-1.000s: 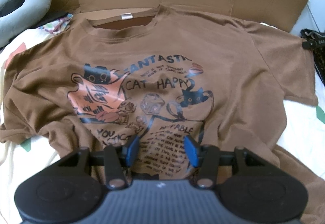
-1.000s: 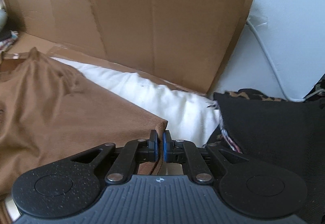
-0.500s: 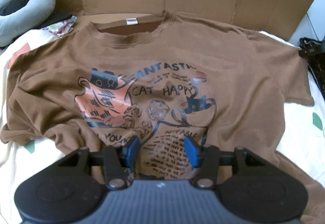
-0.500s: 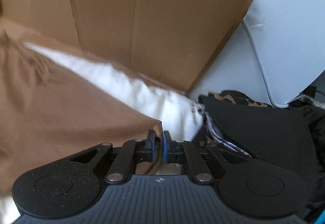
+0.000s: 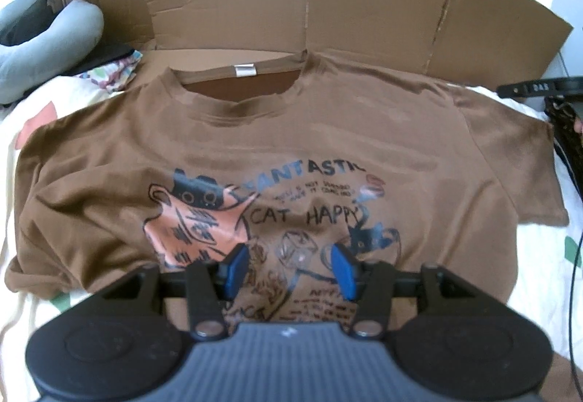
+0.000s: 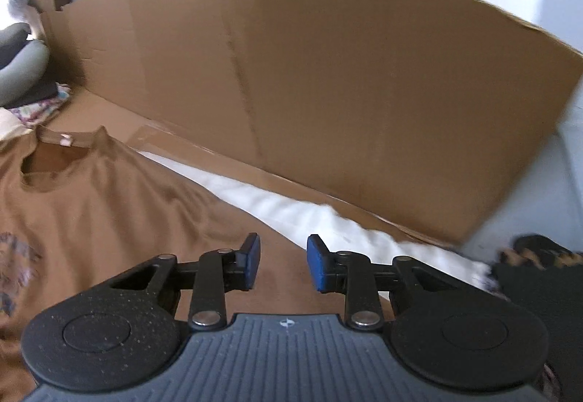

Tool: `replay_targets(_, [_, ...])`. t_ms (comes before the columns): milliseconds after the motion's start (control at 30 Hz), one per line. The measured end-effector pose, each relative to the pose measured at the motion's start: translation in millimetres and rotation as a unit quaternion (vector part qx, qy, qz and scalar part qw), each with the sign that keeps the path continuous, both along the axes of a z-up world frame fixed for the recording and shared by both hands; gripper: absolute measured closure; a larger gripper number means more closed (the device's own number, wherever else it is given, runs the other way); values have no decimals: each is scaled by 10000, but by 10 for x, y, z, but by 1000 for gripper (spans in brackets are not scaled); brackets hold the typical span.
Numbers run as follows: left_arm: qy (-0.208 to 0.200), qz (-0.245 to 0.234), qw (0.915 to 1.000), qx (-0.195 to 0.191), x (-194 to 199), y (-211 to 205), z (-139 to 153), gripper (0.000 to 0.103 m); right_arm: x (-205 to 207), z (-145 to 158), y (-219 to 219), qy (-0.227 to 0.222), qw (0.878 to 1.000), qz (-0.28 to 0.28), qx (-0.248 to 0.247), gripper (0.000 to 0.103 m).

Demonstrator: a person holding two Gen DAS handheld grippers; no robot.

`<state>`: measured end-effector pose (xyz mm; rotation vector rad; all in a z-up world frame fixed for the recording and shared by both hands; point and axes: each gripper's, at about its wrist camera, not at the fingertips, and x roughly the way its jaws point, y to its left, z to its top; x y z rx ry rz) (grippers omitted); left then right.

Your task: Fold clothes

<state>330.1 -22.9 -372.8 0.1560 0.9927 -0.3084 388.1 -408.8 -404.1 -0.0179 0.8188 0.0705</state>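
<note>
Shirt [image 5: 291, 154], brown with cat print, lies spread face up on bed sheet [image 5: 539, 256], collar toward cardboard wall [image 5: 298, 1]. Left gripper [image 5: 289, 269] hovers above lower print, jaws wide apart, nothing held. Right gripper [image 6: 282, 265] above right shoulder area of shirt [image 6: 109, 205], jaws apart, empty. Grey pillow [image 5: 47, 38] far left; dark clothes [image 6: 539, 278] at right beside sheet.
</note>
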Motion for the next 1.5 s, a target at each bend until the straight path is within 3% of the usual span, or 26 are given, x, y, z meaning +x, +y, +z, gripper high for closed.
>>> replay_targets(67, [22, 17, 10000, 6, 26, 10, -29, 50, 87, -38, 89, 55, 9999, 101, 96, 77])
replay_targets(467, [59, 42, 10000, 44, 86, 67, -109, 50, 303, -220, 442, 280, 9981, 299, 456, 82])
replay_targets(933, [117, -19, 9999, 79, 86, 41, -155, 50, 541, -450, 280, 554, 9946, -508, 722, 86])
replay_targets(1067, [91, -6, 9999, 52, 79, 49, -145, 50, 458, -331, 182, 473, 9968, -429, 485, 79])
replay_targets(1300, [62, 79, 9999, 4, 51, 93, -119, 50, 171, -33, -199, 330, 9990, -309, -26, 79])
replay_targets(1500, [44, 81, 10000, -5, 19, 94, -103, 50, -160, 57, -501, 332, 9978, -577, 7, 79])
